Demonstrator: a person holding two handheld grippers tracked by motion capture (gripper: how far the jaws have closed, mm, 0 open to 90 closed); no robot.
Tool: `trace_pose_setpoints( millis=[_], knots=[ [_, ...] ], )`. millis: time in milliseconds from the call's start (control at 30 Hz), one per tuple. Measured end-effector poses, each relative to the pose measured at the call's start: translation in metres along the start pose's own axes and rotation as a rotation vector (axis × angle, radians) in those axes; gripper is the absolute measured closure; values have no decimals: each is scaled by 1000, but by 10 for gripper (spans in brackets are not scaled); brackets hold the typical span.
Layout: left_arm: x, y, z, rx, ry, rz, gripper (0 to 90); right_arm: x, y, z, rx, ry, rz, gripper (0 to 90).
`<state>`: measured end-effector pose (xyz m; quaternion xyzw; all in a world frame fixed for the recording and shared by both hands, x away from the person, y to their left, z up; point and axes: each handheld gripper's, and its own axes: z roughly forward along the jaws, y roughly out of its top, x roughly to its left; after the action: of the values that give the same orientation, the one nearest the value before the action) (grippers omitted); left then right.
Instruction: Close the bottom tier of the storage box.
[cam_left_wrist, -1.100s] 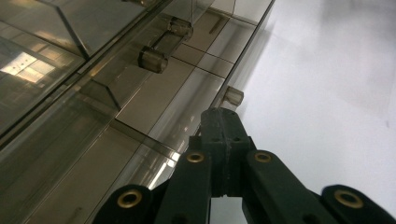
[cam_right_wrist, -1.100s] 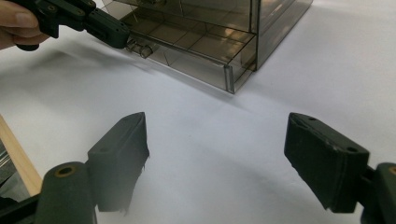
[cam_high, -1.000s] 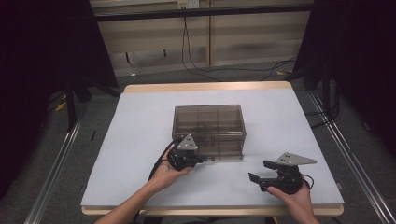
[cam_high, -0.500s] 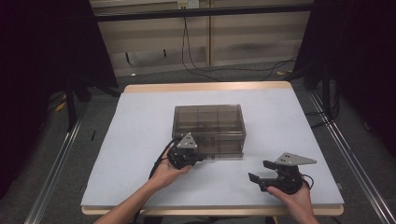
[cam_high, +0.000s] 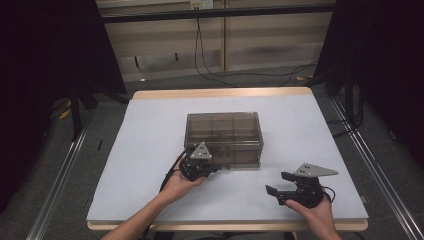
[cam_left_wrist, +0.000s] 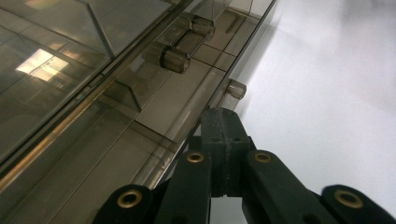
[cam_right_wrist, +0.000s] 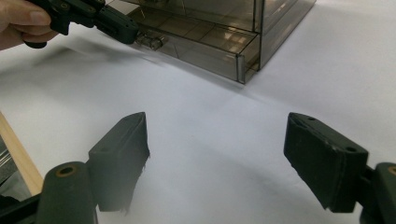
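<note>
A smoky see-through drawer box (cam_high: 223, 132) stands mid-table. Its bottom drawer (cam_right_wrist: 205, 46) sticks out a little from the front. My left gripper (cam_high: 212, 169) lies level against that drawer front, jaws shut together with nothing seen between them. In the left gripper view the left gripper (cam_left_wrist: 224, 123) ends just short of a small round handle post (cam_left_wrist: 236, 88). The right gripper view shows the left gripper (cam_right_wrist: 126, 30) beside the drawer handle (cam_right_wrist: 150, 41). My right gripper (cam_high: 277, 184) rests near the table's front right, open wide, with bare white table (cam_right_wrist: 215, 154) between its jaws.
The white table top (cam_high: 150, 140) ends in a wooden front edge (cam_high: 225, 226) close to both hands. Cables lie on the floor (cam_high: 235, 75) behind the table. Metal rails (cam_high: 60, 175) run along both sides.
</note>
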<state>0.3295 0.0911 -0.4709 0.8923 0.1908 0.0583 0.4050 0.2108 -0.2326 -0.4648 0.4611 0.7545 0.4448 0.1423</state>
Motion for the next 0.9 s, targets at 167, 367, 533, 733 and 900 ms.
trace_pose_setpoints(
  millis=[167,367,533,733,900],
  knots=[
    [1,1,0,9,6,2,900,0,0,0,-3,0,-3,221],
    [4,2,1,14,17,-4,900,0,0,-1,-3,0,-2,221],
    [4,2,2,1,19,-10,900,0,0,-1,-3,1,-2,221],
    [6,2,2,-5,23,-13,900,0,0,-1,-2,0,0,221],
    [6,1,2,1,20,-13,900,0,0,-1,-3,0,2,221]
  ],
)
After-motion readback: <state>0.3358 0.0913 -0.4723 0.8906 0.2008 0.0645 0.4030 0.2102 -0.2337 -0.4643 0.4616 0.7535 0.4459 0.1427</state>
